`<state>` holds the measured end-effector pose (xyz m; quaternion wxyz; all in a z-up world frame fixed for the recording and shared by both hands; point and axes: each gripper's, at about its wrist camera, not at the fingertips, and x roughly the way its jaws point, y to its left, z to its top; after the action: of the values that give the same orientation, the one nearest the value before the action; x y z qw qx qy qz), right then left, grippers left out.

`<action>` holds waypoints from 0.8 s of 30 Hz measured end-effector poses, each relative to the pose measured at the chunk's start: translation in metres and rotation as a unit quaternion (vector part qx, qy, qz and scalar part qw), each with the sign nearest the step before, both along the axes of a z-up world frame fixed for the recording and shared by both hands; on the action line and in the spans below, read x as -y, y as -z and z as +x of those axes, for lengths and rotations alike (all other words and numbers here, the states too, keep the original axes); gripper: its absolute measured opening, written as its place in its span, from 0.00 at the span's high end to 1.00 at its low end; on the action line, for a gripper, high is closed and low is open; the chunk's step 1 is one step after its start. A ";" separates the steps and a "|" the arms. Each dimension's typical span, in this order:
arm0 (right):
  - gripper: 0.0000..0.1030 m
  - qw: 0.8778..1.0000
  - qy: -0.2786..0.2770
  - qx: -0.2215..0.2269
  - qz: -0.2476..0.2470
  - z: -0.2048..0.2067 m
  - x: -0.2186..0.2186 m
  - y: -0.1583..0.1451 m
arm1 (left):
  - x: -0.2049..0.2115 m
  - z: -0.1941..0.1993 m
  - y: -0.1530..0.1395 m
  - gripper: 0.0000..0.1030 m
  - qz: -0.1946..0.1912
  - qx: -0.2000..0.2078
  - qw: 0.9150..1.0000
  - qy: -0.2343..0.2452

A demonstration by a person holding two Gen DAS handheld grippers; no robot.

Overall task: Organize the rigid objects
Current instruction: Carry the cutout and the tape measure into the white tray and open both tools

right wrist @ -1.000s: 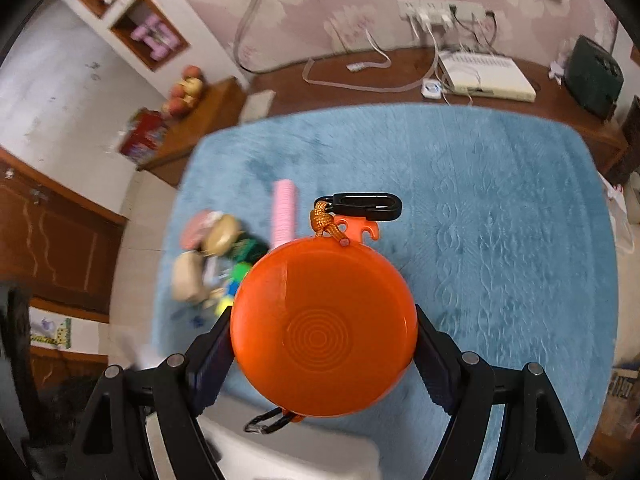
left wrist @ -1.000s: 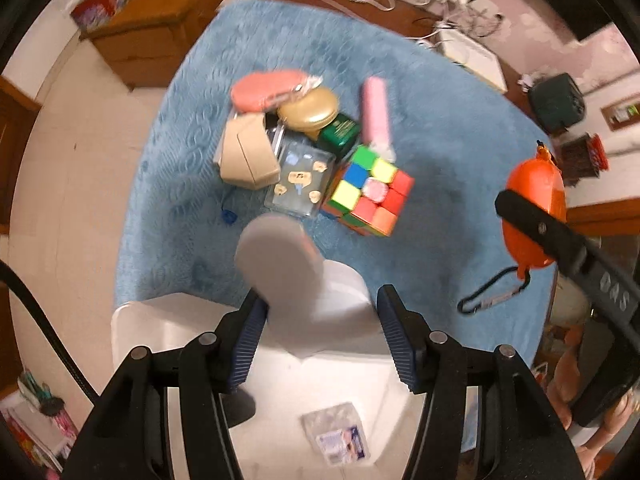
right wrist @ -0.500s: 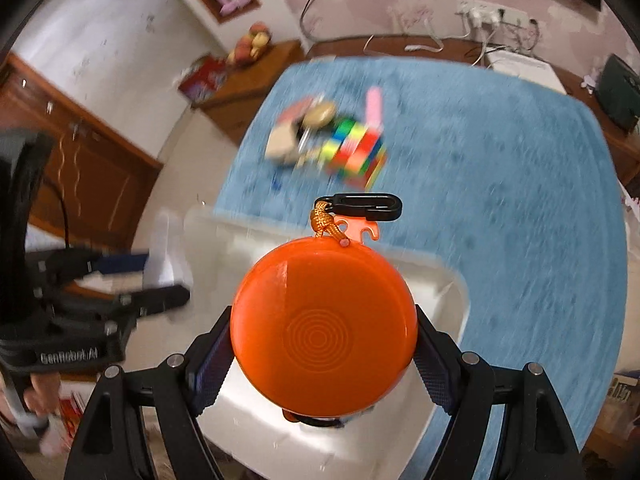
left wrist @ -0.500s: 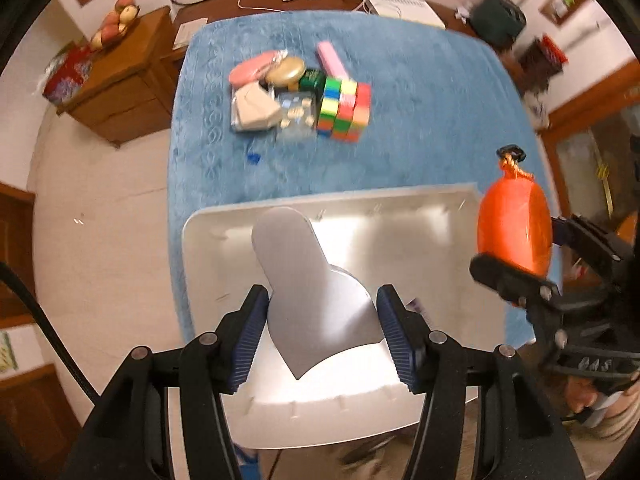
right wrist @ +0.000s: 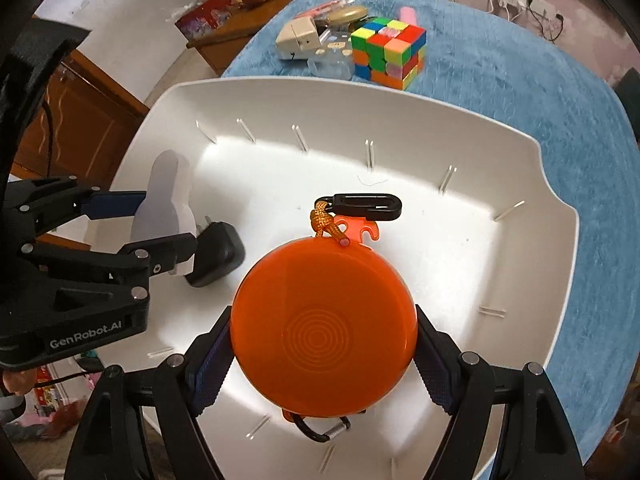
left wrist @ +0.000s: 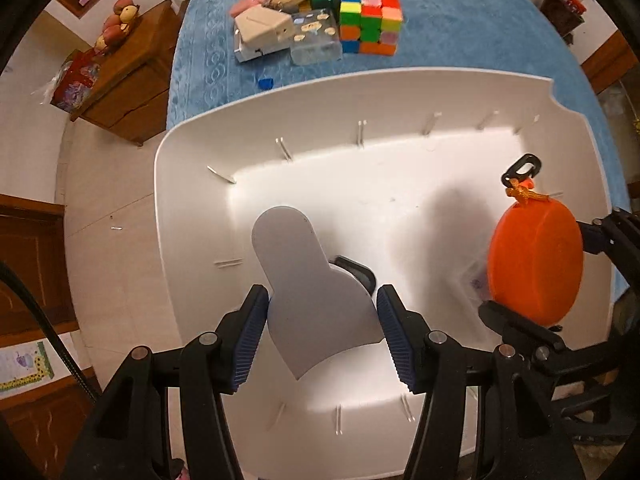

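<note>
left wrist view: blue cloth (left wrist: 460, 32) under a white bin (left wrist: 192, 168); above the bin, the right gripper (right wrist: 324, 344) clamps an orange disc case (right wrist: 324, 320), the left gripper (left wrist: 322, 332) clamps a grey bottle-shaped piece (left wrist: 304, 280); a black charger (right wrist: 218, 250) lies inside.

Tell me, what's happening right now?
Left gripper clamps grey scraper; right gripper clamps orange disc. Both over white bin. Black plug already inside.

left gripper (left wrist: 322, 332): pointing down, jaws clamped on a load | right gripper (right wrist: 324, 360): steeply down, jaws wide, clamped too
</note>
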<state>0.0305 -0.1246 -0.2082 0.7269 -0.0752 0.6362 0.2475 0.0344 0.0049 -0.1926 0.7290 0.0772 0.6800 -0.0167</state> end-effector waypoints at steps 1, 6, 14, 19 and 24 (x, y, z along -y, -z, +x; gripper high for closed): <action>0.21 1.000 0.000 0.002 -0.005 0.000 0.000 0.003 | 0.001 0.000 0.002 0.42 0.001 0.002 1.000 -0.001; 0.21 1.000 0.001 0.000 -0.022 0.003 0.001 0.016 | 0.006 0.000 0.012 0.42 0.004 0.008 1.000 -0.009; 0.21 1.000 0.013 0.006 -0.014 0.009 0.002 0.018 | 0.006 0.003 0.019 0.41 0.008 0.011 1.000 -0.016; 0.21 0.999 0.016 0.014 -0.029 0.008 -0.005 0.026 | 0.007 0.001 0.013 0.33 0.024 0.035 0.999 -0.006; 0.20 0.999 0.007 0.048 -0.012 0.003 -0.007 0.008 | 0.001 0.000 0.008 0.23 0.021 0.038 0.999 -0.010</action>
<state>0.0336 -0.1173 -0.2164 0.7573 -0.0919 0.6040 0.2308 0.0342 0.0036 -0.2006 0.7525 0.0862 0.6529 0.0084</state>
